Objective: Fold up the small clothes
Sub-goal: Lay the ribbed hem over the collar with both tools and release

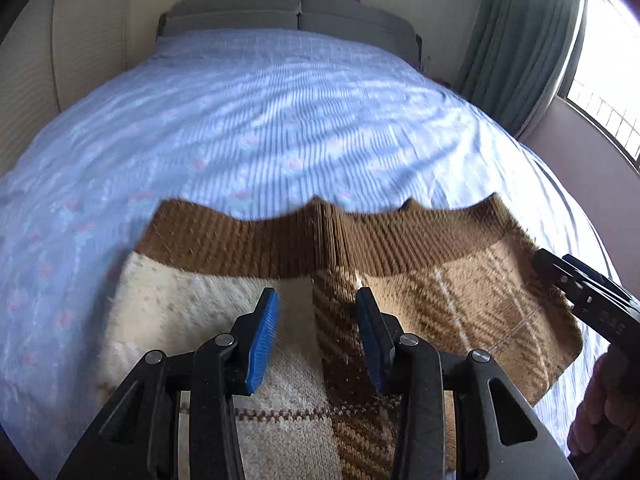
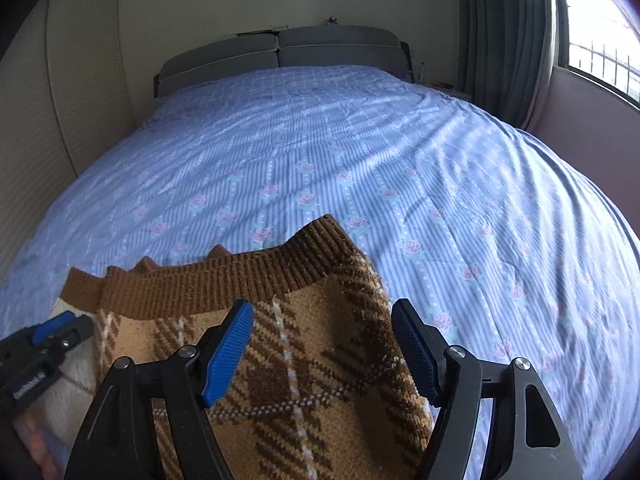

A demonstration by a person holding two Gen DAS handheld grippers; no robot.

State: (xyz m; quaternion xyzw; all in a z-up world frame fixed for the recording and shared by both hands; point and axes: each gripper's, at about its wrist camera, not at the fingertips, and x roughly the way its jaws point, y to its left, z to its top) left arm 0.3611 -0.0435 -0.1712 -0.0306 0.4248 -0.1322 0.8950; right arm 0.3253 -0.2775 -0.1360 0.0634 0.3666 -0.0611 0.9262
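A brown and cream knitted sweater (image 1: 280, 280) lies on the blue flowered bed (image 1: 260, 120). The left gripper (image 1: 316, 316) hangs over its middle, jaws spread and pinching nothing. Further right, the right gripper (image 2: 322, 344) hangs over its plaid edge, jaws wide apart and empty.

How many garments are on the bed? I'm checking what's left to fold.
1: a brown and cream knitted sweater lies at the near edge of the bed, its ribbed band toward the headboard. More may lie below both views.
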